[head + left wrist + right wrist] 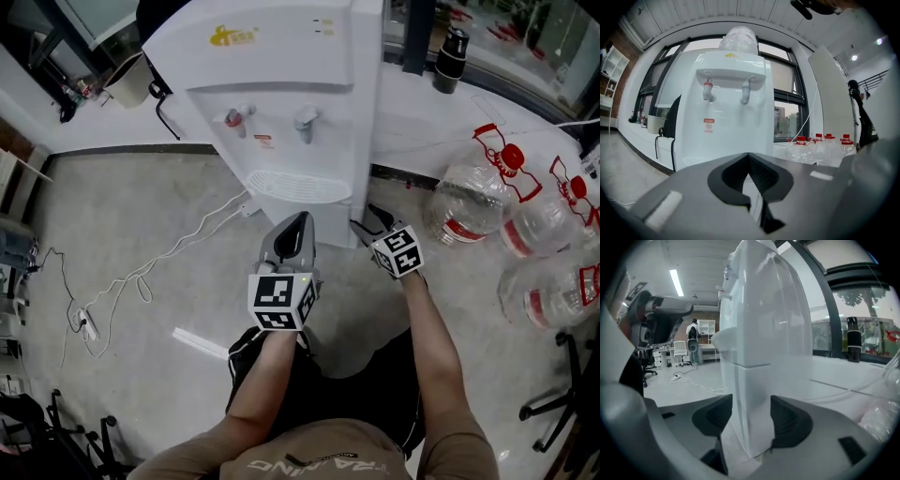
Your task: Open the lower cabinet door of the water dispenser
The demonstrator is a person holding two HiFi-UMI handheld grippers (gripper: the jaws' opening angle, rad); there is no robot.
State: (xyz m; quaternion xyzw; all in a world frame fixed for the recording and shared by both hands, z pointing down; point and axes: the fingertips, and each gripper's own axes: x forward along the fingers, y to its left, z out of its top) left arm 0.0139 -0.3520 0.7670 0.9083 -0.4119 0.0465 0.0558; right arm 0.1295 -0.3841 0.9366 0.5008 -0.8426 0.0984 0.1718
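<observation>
Water dispenser [281,75] stood on floor, taps facing person. Left tool [298,223] held closed, nothing gripped, aimed at dispenser front below drip tray [298,186]. Right tool [364,227] held open at dispenser's right front corner. Lower cabinet [754,399] corner framed between spread jaws; contact cannot be told. Cabinet door seen edge-on only. Large water bottles [469,206] lying at right.

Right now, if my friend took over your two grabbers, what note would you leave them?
Left gripper: fingers shut, empty, facing the water dispenser front.
Right gripper: fingers open, low at the dispenser's right front corner, with the lower cabinet edge between them, not gripped.
Done: both grippers are close.
Left to do: grip that edge and pull the cabinet open; it looks closed.
</observation>
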